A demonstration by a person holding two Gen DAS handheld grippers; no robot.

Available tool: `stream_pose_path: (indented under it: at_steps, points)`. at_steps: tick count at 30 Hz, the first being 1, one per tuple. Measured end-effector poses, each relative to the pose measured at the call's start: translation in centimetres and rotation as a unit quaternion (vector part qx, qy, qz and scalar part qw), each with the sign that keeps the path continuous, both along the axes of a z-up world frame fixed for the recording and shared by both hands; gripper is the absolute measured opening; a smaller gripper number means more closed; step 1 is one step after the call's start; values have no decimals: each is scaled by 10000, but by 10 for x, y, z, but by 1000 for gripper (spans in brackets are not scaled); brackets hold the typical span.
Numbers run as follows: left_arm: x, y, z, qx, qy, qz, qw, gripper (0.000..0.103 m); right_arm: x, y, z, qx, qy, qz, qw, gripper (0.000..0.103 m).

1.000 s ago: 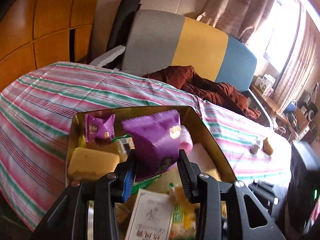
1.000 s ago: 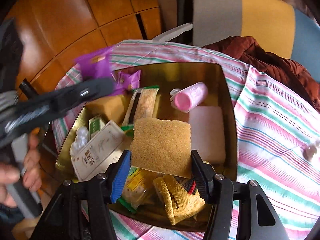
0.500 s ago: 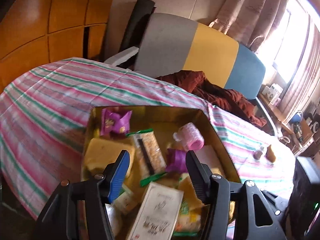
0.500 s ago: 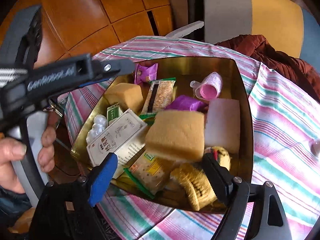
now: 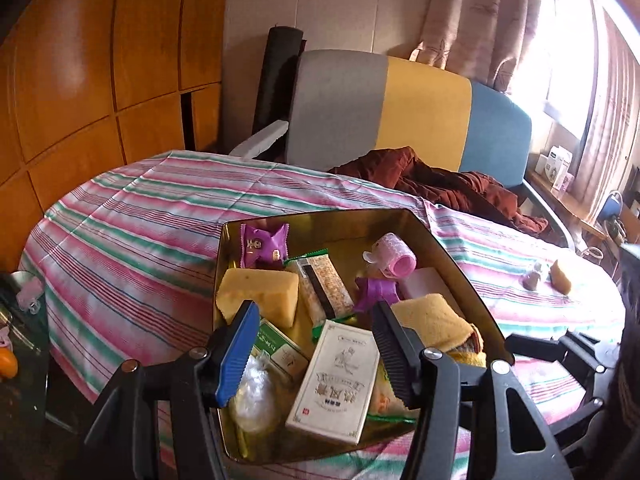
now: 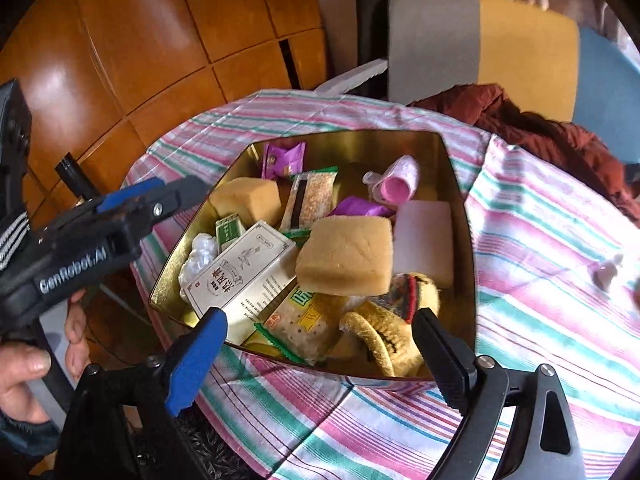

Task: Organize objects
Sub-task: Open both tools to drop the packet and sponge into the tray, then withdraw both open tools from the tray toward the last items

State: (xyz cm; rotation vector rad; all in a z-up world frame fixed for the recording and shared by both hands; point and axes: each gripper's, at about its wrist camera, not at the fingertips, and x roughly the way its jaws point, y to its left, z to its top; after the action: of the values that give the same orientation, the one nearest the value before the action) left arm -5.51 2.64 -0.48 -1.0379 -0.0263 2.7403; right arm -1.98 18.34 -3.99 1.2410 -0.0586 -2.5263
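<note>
Both claws hang empty: the left gripper [image 5: 312, 344] half-spread, the right gripper [image 6: 320, 354] just opened wide. Beneath them sits the gold tin [image 6: 460, 184], crowded with sponges and snacks, on the striped tablecloth [image 5: 152, 216] — beyond, a tricolour chair [image 5: 400, 116], wood panelling [image 5: 100, 64] and a curtained window.

In front of me the gold tin [image 6: 460, 184] sits open on the striped cloth, crammed: a yellow sponge [image 6: 346, 254] tilted on top, a white box [image 6: 240, 272], a purple packet [image 6: 282, 158], a pink cup [image 6: 394, 182] on its side.
</note>
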Motion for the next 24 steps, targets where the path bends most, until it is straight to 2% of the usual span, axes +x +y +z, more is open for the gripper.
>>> stream_pose_path:
  at_steps: [5,9,24]
  points:
    - [12,3,2,-33,65,-23,10000,59,10,-1,11,265,356,-247,9987,102]
    - [19,6,2,-62,78,-51,9999,59,14,2,14,392,506,-460,9969,103]
    - [35,32,3,-256,147,-479,9984,59,21,38,15,350,546,-1075,9921,103]
